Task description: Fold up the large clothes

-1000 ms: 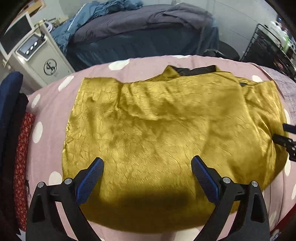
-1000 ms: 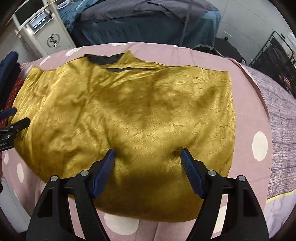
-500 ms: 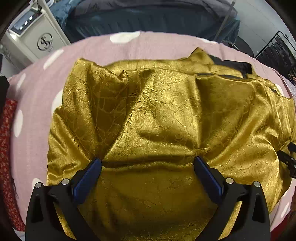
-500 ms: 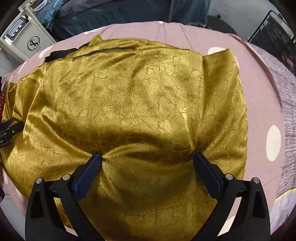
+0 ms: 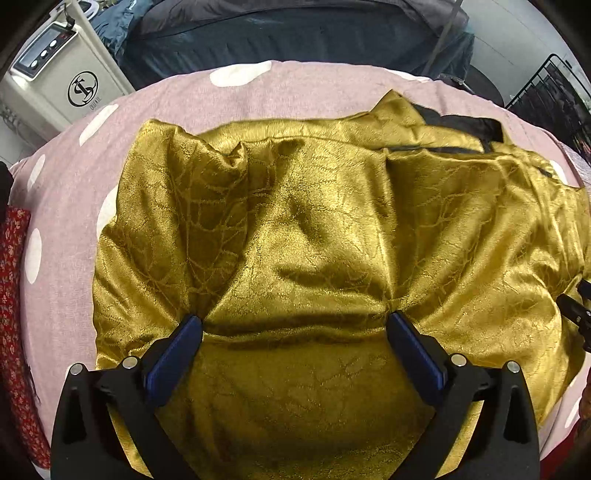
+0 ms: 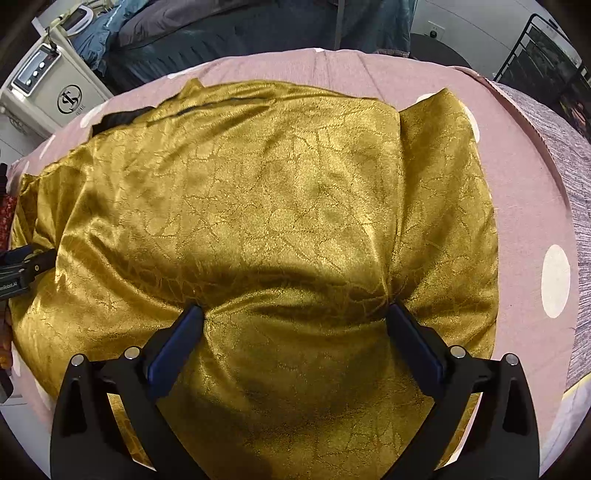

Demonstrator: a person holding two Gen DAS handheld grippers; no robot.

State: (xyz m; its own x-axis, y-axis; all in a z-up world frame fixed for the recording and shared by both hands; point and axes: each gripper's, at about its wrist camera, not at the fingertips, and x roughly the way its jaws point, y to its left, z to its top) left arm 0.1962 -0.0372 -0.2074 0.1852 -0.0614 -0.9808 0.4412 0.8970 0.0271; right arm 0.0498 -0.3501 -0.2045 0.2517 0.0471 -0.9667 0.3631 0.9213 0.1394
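Observation:
A shiny gold garment with a crackle pattern and a black collar lining lies spread on a pink bedspread with white dots. My left gripper stands open wide over the garment's left part. Its blue fingertips dig down into the cloth, which bulges between them. My right gripper is open just as wide on the same gold garment towards its right part, and its fingertips are sunk into the fabric. Each gripper shows at the edge of the other's view: the right gripper and the left gripper.
A white machine stands beyond the bed at the upper left. Dark blue bedding is piled behind. A black wire rack is at the upper right. Red patterned cloth lies at the left edge, grey knit fabric at the right.
Both grippers have come down onto the garment, and cloth now puckers around their fingertips. The right gripper's jaws have widened. The garment fills more of both views.

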